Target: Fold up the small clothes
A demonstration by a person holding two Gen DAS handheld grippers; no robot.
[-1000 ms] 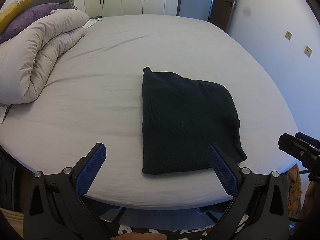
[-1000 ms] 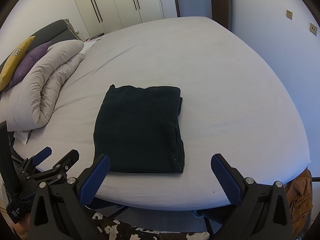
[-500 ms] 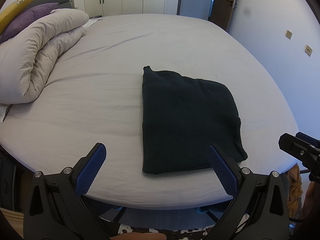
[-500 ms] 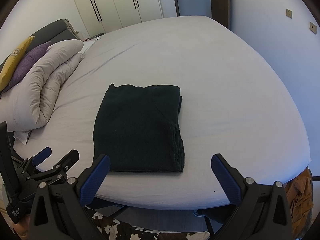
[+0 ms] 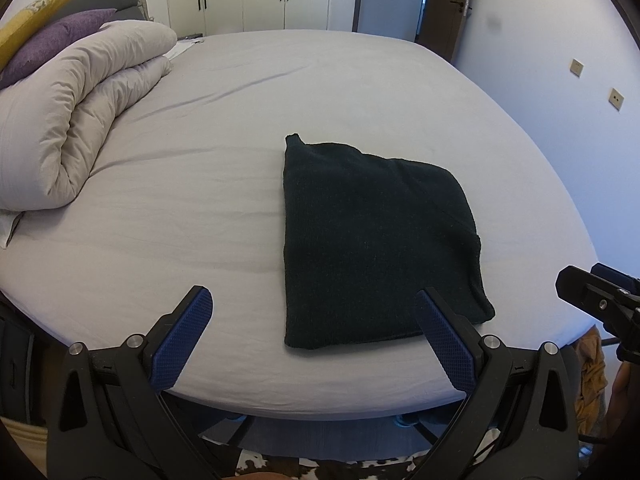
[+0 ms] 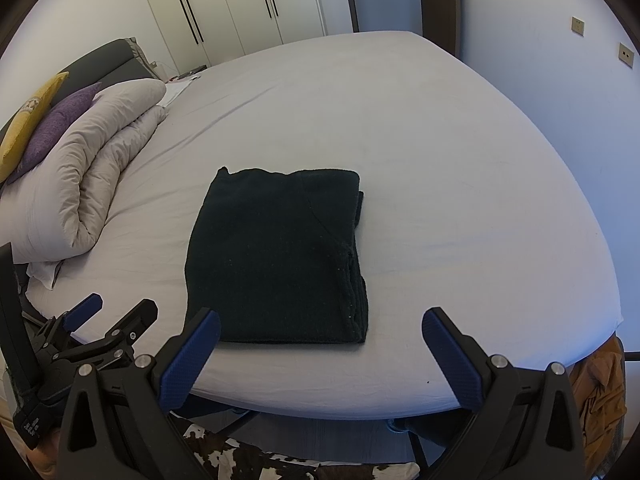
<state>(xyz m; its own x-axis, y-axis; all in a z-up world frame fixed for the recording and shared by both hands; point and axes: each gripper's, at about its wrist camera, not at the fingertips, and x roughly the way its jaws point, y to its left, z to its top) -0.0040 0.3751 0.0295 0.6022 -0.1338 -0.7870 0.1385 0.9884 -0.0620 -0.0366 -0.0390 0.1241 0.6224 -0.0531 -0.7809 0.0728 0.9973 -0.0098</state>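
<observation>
Folded dark garment (image 6: 276, 256) flat on grey bed (image 6: 460, 200), right gripper (image 6: 320, 344) jaws apart.

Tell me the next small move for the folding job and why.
Probably none on this piece: keep both grippers back. The dark garment already lies as a neat folded rectangle on the bed, and the left gripper and right gripper are open, empty and short of it.

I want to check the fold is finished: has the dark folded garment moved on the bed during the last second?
No. The dark folded garment keeps the same place near the bed front edge, right of the rolled duvet.
</observation>
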